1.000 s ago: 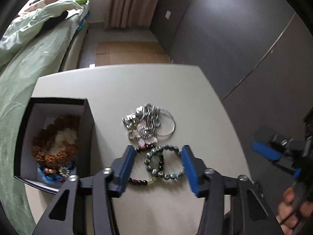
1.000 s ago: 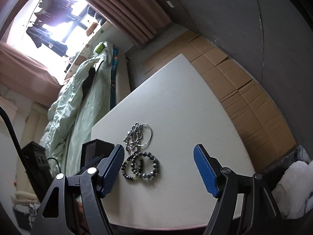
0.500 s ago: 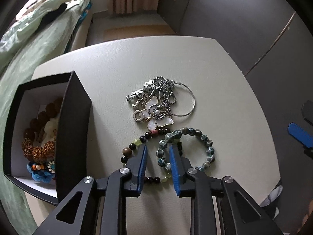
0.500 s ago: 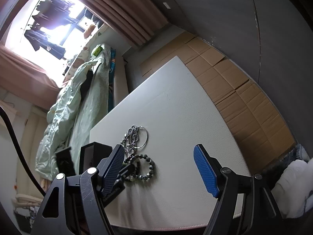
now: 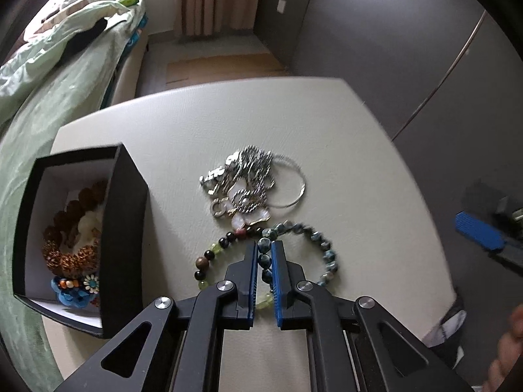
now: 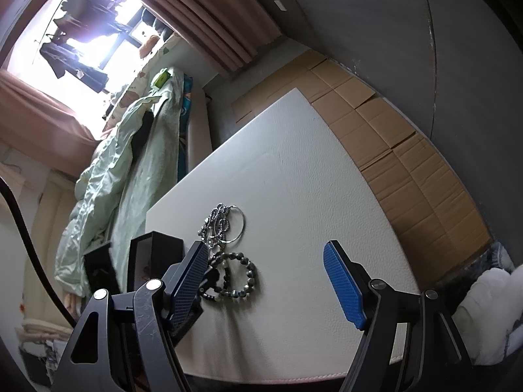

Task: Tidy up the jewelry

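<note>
The blue-grey stone bead bracelet [image 5: 322, 254] lies flat on the pale counter [image 5: 228, 124], just in front of the open black jewelry box [image 5: 126, 228] and to its right, overlapping a second bracelet of mixed dark and green beads [image 5: 209, 258]. The left gripper [image 5: 264, 264] has its blue-padded fingers [image 5: 251, 271] drawn narrow around the near-left arc of the blue-grey loop, with a few beads pinched between the pads — whether the mixed bracelet's strand is caught there too cannot be told. Beyond the bracelets, further from the box's front corner, sits a tangle of silver chains, a thin hoop and a white flower pendant [image 5: 251, 183], touching the mixed bracelet. The box already holds brown beaded pieces and a blue flowered one. It lies directly left of the pinched beads, so the likely next move is a lift and a short carry leftward over its wall. The right gripper [image 6: 268, 281] hangs well right of the box with fingers wide apart, holding nothing; the left is clearly the nearer one.
</note>
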The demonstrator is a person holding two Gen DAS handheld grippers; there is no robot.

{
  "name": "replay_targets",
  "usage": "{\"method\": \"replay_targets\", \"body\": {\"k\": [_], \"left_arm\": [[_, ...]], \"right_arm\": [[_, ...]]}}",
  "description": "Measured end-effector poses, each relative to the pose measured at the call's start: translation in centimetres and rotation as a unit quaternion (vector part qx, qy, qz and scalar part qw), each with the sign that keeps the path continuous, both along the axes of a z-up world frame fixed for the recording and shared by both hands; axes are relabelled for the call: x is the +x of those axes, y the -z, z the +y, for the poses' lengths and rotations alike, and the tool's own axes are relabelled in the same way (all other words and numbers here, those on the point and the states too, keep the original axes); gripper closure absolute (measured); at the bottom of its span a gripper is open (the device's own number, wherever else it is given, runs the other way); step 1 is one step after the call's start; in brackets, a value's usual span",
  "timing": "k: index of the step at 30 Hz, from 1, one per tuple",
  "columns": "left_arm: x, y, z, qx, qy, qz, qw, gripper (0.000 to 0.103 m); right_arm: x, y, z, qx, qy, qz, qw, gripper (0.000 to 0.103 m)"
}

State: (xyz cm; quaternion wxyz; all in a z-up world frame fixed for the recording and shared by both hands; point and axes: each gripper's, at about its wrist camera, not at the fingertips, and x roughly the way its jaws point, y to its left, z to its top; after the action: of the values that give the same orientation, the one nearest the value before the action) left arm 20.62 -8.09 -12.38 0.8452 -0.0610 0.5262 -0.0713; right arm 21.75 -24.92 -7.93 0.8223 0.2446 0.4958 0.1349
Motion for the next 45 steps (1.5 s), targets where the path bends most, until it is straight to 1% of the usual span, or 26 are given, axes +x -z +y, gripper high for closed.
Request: {"method": "replay_targets", "body": {"k": [2, 8, 14, 19, 22, 24, 30, 35, 38, 40, 41, 42, 43, 45], "left_arm": [[-0.4, -1.1, 0.4, -0.017, -0.002, -0.014, 0.9997, 0.095], [-1.2, -3.8, 2.3, -0.053, -0.016, -0.049, 0.9973, 0.095], [-1.6, -5.5, 4.1, -0.075, -0.033, -0.070, 0.9942, 0.095], [-2.2, -6.4, 6.0, -0.090, -0.046, -0.086, 0.9911, 0.095], [-2.3, -6.8, 6.9, -0.095, -0.055, -0.093, 0.9897, 0.095], [-2.7, -7.1, 7.7, -0.098, -0.060, -0.097, 0.9886, 0.095], [-3.3, -7.8, 9.7, -0.103, -0.074, -0.107, 0.9862, 0.095], [-3.9, -8.1, 11.3, -0.105, -0.086, -0.117, 0.9838, 0.095], [-4.3, -8.4, 12.2, -0.105, -0.093, -0.123, 0.9825, 0.095], [-4.5, -8.6, 12.8, -0.105, -0.099, -0.126, 0.9815, 0.095], [-4.5, -8.6, 13.1, -0.104, -0.101, -0.128, 0.9811, 0.095], [-4.6, -8.7, 13.4, -0.104, -0.105, -0.130, 0.9805, 0.095], [-4.7, -8.8, 13.8, -0.104, -0.109, -0.132, 0.9797, 0.095], [-4.8, -8.8, 14.3, -0.103, -0.116, -0.136, 0.9785, 0.095]], "right_arm": [[0.1, 0.1, 0.2, -0.004, -0.002, 0.001, 1.000, 0.030], [0.2, 0.5, 1.0, -0.021, -0.011, 0.004, 1.000, 0.030], [0.5, 1.0, 2.6, -0.033, -0.035, 0.005, 0.999, 0.030], [0.7, 1.5, 5.0, -0.043, -0.065, 0.007, 0.997, 0.030], [0.8, 1.8, 6.7, -0.057, -0.085, 0.006, 0.995, 0.032], [0.8, 2.1, 8.0, -0.069, -0.097, 0.007, 0.993, 0.036], [1.0, 3.2, 11.1, -0.120, -0.123, 0.011, 0.985, 0.042], [1.3, 4.2, 13.2, -0.163, -0.134, 0.014, 0.977, 0.044], [1.6, 4.6, 14.1, -0.196, -0.139, 0.011, 0.971, 0.045], [1.7, 4.9, 14.7, -0.215, -0.145, 0.012, 0.966, 0.048], [1.9, 5.3, 15.0, -0.218, -0.150, 0.018, 0.964, 0.055], [1.9, 5.5, 15.0, -0.219, -0.152, 0.023, 0.963, 0.059], [1.8, 5.4, 15.2, -0.230, -0.152, 0.016, 0.961, 0.062], [1.5, 5.5, 15.7, -0.252, -0.156, 0.011, 0.955, 0.074]]}}
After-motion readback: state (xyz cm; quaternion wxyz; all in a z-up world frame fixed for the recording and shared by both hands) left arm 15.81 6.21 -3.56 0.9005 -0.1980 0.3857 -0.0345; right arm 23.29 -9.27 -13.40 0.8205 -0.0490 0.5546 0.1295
